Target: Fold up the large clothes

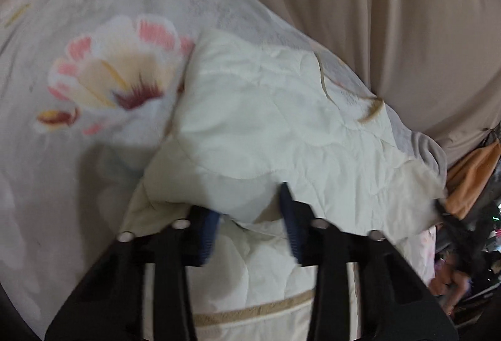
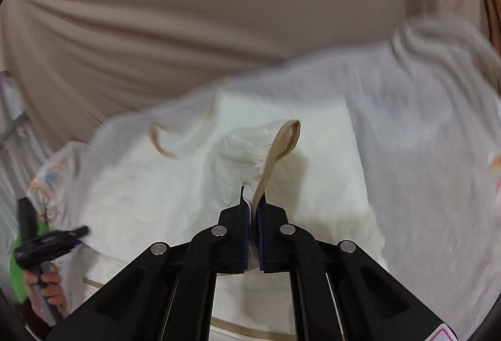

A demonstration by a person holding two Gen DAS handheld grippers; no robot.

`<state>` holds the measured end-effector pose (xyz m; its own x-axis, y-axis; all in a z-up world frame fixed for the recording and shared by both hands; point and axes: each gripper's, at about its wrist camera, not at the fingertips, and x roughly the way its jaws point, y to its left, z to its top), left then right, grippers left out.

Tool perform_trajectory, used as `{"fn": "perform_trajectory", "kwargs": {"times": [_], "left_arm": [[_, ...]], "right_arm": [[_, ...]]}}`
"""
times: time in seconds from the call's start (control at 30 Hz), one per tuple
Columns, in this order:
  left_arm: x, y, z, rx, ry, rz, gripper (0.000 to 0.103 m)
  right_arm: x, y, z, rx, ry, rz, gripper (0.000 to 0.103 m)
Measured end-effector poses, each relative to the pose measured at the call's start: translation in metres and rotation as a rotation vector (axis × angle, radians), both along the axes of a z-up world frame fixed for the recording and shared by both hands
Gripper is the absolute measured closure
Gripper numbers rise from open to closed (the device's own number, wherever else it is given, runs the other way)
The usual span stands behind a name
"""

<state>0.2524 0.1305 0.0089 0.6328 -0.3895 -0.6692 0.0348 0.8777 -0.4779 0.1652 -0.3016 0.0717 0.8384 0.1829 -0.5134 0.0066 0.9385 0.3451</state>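
Mid-fold on the cream quilt (image 1: 266, 109), heaped on the floral sheet (image 1: 103, 68): right gripper (image 2: 254, 203) clamped tight on the tan-trimmed edge (image 2: 283, 147); left gripper (image 1: 249, 215) narrowed around a bunched fold, seemingly gripping, though blurred. Next, carry both held edges together across, aligned and taut. No readable writing anywhere.

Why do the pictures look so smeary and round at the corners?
Left wrist view: motion blur smears the flower print and the quilt; the fisheye lens leaves dark curved corners. Right wrist view: the quilt is blurred at the right, but the right gripper and the tan trim it pinches look sharp.
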Motion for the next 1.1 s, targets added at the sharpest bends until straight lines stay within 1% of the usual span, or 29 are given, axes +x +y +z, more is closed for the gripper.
{"fn": "perform_trajectory", "kwargs": {"times": [0.03,0.07,0.1,0.17,0.2,0.23,0.3,0.33,0.37,0.4,0.43,0.47,0.5,0.53,0.57,0.63,0.67,0.73,0.77,0.83,0.9,0.93,0.97,1.07,1.1], "left_arm": [[-0.001,-0.001,-0.001,0.018,-0.001,0.007,0.076],[0.000,-0.003,-0.004,0.040,0.005,0.009,0.077],[0.000,-0.007,-0.009,0.059,0.012,0.002,0.078],[0.000,-0.011,-0.023,0.082,0.037,-0.011,0.078],[-0.001,-0.013,-0.028,0.089,0.034,-0.015,0.078],[-0.003,-0.015,-0.030,0.106,0.023,-0.013,0.078],[-0.008,-0.017,-0.029,0.145,-0.004,-0.011,0.078],[-0.008,-0.018,-0.028,0.155,-0.010,-0.012,0.078],[-0.008,-0.018,-0.028,0.161,-0.014,-0.015,0.078],[-0.009,-0.017,-0.029,0.168,-0.017,-0.014,0.077],[-0.009,-0.017,-0.031,0.178,-0.022,-0.011,0.076],[-0.009,-0.018,-0.033,0.186,-0.029,-0.011,0.076],[-0.008,-0.020,-0.034,0.191,-0.034,-0.007,0.075],[-0.009,-0.021,-0.034,0.200,-0.043,-0.003,0.075],[-0.010,-0.021,-0.034,0.209,-0.049,-0.001,0.075],[-0.012,-0.022,-0.033,0.218,-0.058,0.001,0.075],[-0.013,-0.021,-0.034,0.214,-0.060,0.001,0.075],[-0.013,-0.019,-0.035,0.202,-0.062,0.003,0.074],[-0.013,-0.018,-0.036,0.197,-0.061,0.003,0.074],[-0.013,-0.018,-0.036,0.195,-0.063,0.004,0.074],[-0.014,-0.020,-0.037,0.203,-0.068,0.003,0.074],[-0.015,-0.020,-0.037,0.207,-0.070,0.003,0.074],[-0.014,-0.020,-0.037,0.208,-0.070,0.001,0.074],[-0.014,-0.019,-0.038,0.201,-0.069,-0.002,0.073],[-0.014,-0.019,-0.039,0.200,-0.069,-0.004,0.073]], "right_arm": [[-0.007,-0.002,0.008,0.003,-0.040,0.000,0.099],[-0.008,-0.007,0.005,-0.017,-0.041,-0.017,0.099],[-0.001,-0.010,-0.006,-0.057,0.003,-0.038,0.099],[0.034,-0.018,-0.063,-0.131,0.241,-0.048,0.099],[0.042,-0.020,-0.091,-0.126,0.313,-0.026,0.100],[0.039,-0.022,-0.096,-0.110,0.296,-0.025,0.100],[0.031,-0.023,-0.079,-0.133,0.279,-0.070,0.098],[0.026,-0.023,-0.065,-0.154,0.260,-0.123,0.095],[0.021,-0.023,-0.052,-0.173,0.238,-0.172,0.089],[0.016,-0.019,-0.033,-0.201,0.193,-0.227,0.083],[0.016,-0.013,-0.020,-0.222,0.161,-0.247,0.080],[0.019,-0.002,-0.006,-0.234,0.129,-0.224,0.080],[0.026,0.014,0.004,-0.232,0.111,-0.163,0.080],[0.036,0.037,0.013,-0.219,0.097,-0.070,0.077],[0.050,0.062,0.020,-0.201,0.087,0.038,0.067],[0.080,0.111,0.023,-0.183,0.074,0.216,0.055],[0.098,0.139,0.022,-0.201,0.066,0.270,0.055],[0.128,0.184,0.015,-0.240,0.075,0.320,0.055],[0.145,0.204,0.009,-0.237,0.090,0.350,0.055],[0.167,0.235,-0.004,-0.232,0.113,0.377,0.055],[0.181,0.262,-0.016,-0.236,0.132,0.398,0.057],[0.187,0.274,-0.023,-0.229,0.132,0.415,0.066],[0.190,0.282,-0.029,-0.234,0.137,0.433,0.080],[0.199,0.288,-0.056,-0.301,0.191,0.459,0.099],[0.198,0.280,-0.060,-0.315,0.196,0.451,0.100]]}}
